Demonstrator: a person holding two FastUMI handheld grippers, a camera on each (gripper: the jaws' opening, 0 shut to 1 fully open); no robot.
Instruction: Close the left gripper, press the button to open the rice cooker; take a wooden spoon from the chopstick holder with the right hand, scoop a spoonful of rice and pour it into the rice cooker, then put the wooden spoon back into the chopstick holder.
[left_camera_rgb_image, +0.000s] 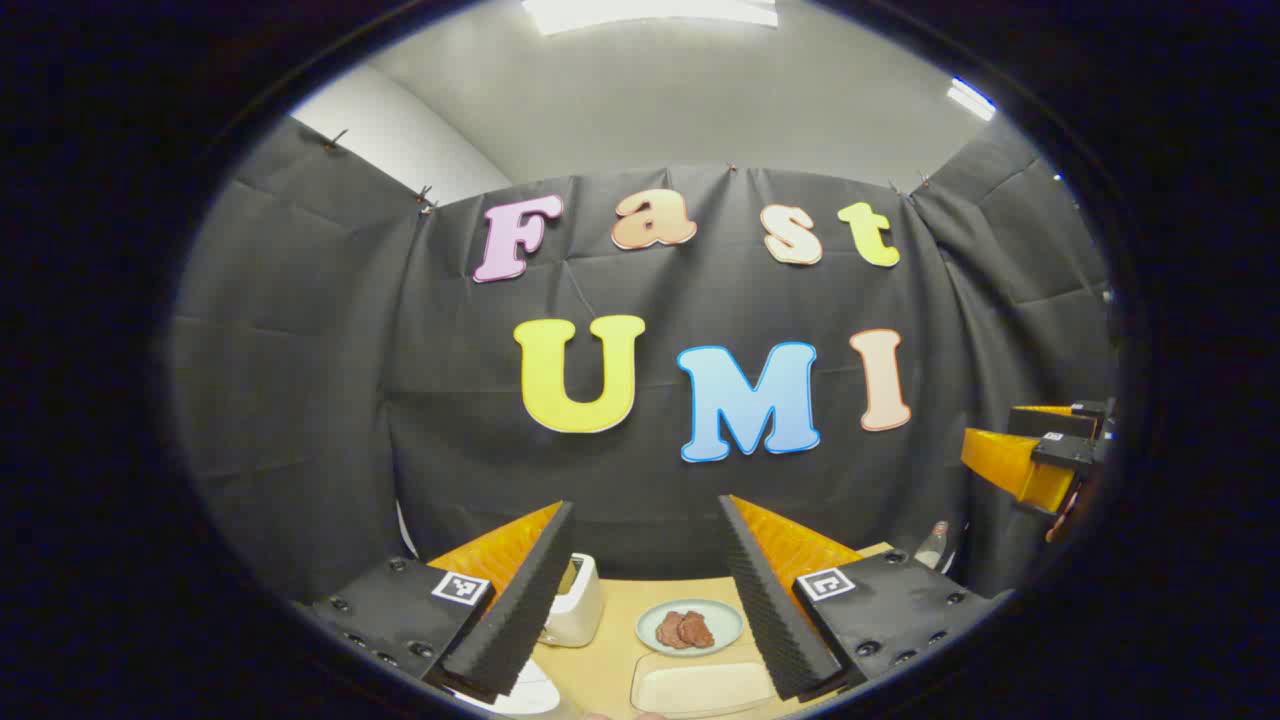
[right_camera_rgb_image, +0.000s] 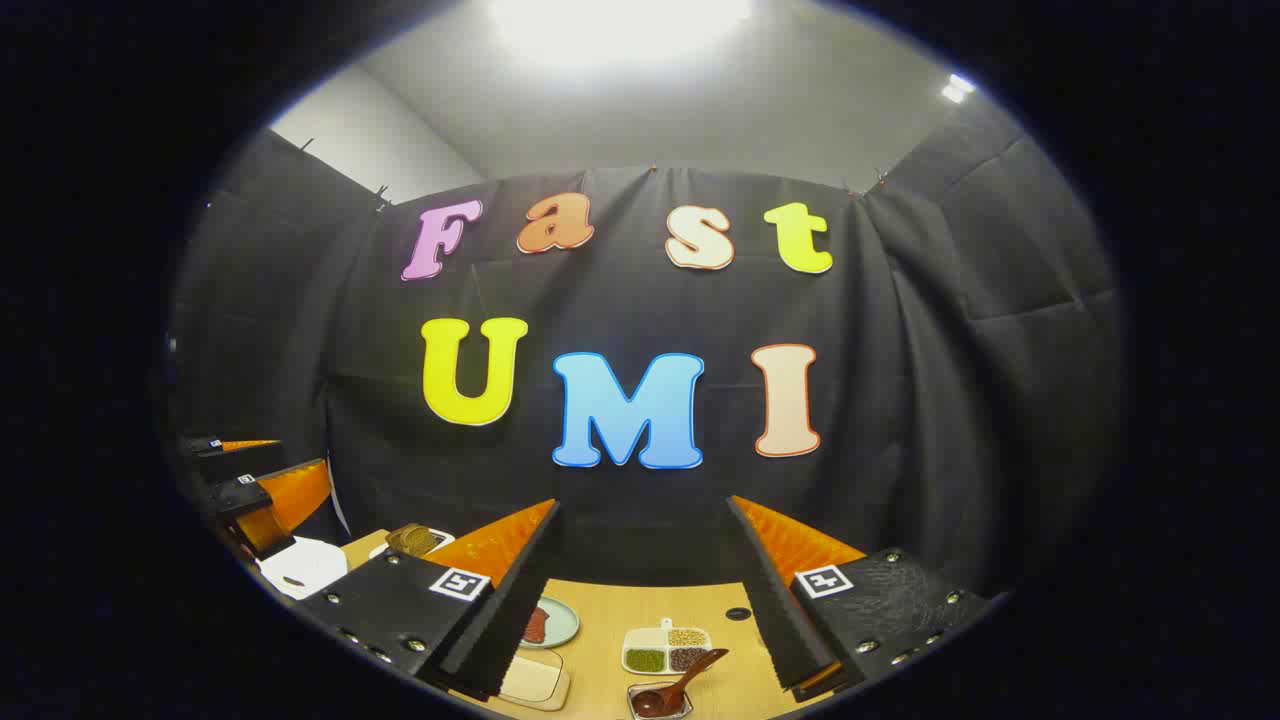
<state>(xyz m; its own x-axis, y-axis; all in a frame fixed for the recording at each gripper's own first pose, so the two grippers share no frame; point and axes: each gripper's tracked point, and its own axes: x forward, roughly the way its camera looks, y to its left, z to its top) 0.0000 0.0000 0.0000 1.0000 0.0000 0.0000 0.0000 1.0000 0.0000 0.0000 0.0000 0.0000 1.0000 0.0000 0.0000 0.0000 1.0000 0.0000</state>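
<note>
My left gripper (left_camera_rgb_image: 645, 502) is held high and level, open, with nothing between its fingers. Under it, at the bottom edge of the left gripper view, a white rounded thing (left_camera_rgb_image: 520, 700) peeks out, possibly the rice cooker; it also lies below the left gripper (right_camera_rgb_image: 250, 480) in the right gripper view as a white shape (right_camera_rgb_image: 300, 565). My right gripper (right_camera_rgb_image: 642, 502) is open and empty too, well above the table. A dark wooden spoon (right_camera_rgb_image: 685, 680) rests with its bowl in a small glass dish (right_camera_rgb_image: 650, 708), straight below the right gripper's fingers. The right gripper (left_camera_rgb_image: 1040, 450) hangs at the far right.
On the wooden table (right_camera_rgb_image: 610, 640) stand a divided dish of grains (right_camera_rgb_image: 665, 650), a pale plate with brown food (left_camera_rgb_image: 690, 628), a cream rectangular tray (left_camera_rgb_image: 700, 685) and a white boxy appliance (left_camera_rgb_image: 575, 600). A bottle (left_camera_rgb_image: 935, 545) stands at the right near the booth wall.
</note>
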